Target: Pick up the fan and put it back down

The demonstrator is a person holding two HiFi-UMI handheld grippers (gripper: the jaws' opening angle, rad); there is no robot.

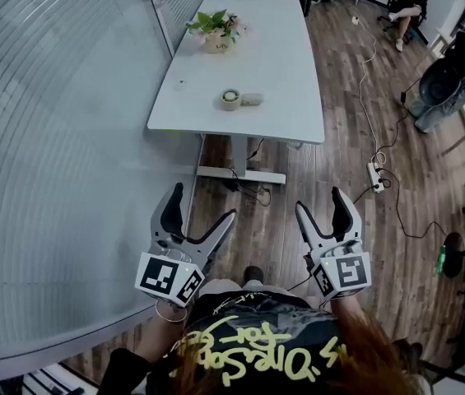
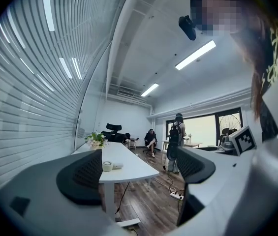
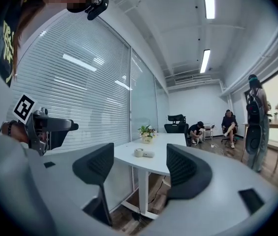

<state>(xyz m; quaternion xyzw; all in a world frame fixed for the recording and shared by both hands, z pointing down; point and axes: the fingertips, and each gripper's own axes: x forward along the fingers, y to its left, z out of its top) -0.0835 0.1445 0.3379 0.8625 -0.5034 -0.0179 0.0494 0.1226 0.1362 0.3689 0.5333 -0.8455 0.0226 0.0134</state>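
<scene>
Head view shows me both claws held out low in front of the person, over the wood floor [image 1: 347,130]. The left claw [image 1: 203,202] is open, with nothing between its two jaws. The right claw [image 1: 318,199] is open too, and it also holds nothing. In each gripper view I see the two dark pads standing wide apart, with only the room showing between them.

The fan [image 1: 230,99] is a small round thing with a short handle. It lies on the white bench [image 1: 273,48], near the bench's closer end. It is well apart from both claws, and neither claw touches it. A pot of flowers [image 1: 216,33] stands farther back on the same bench, apart from the fan.

A glass wall with blinds [image 1: 51,138] runs along the left side of the bench. A power strip [image 1: 374,175] and its cords lie on the floor to the right. A person [image 1: 405,2] sits on a chair at the far end of the room.
</scene>
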